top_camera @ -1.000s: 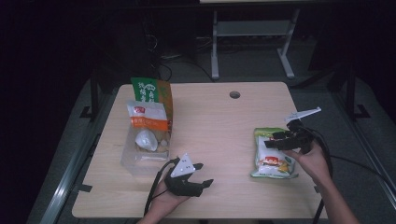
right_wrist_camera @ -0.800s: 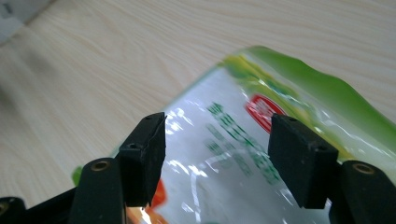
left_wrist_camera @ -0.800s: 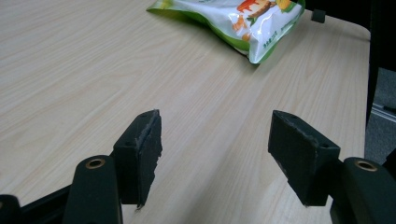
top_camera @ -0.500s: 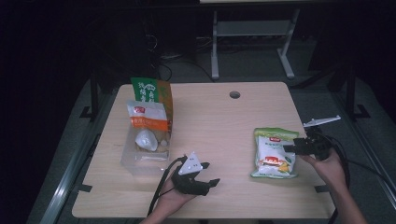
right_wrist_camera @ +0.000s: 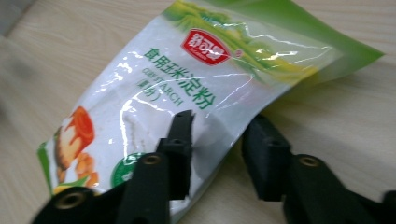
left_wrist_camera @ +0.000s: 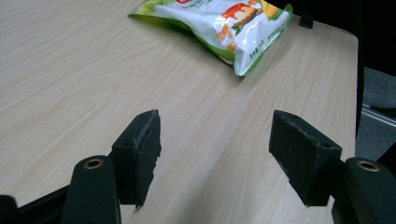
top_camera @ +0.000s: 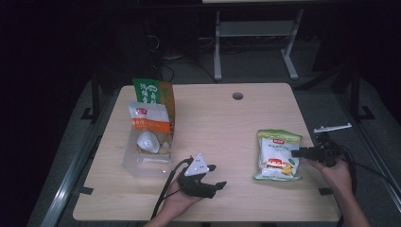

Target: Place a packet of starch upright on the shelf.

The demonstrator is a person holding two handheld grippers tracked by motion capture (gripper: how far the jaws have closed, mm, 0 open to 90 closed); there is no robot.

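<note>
Green-and-white cornstarch pouch (top_camera: 278, 154) lies flat on the desk (top_camera: 227, 123), toward its right side. Right hand-held gripper (top_camera: 302, 153) has dropped from above the pouch to its right edge; its jaws have just been closing, and in the right gripper view the edge sits between them, one pad on the film, the other beside it, grip not yet firm. Likely a pick-up beginning. Left hand-held gripper (top_camera: 213, 176) rests near the front edge, jaws wide, nothing between. Clear plastic bin (top_camera: 147, 153) at left holds an orange-labelled packet (top_camera: 149, 119) and a white bag; green-orange packet (top_camera: 153, 92) stands behind.
</note>
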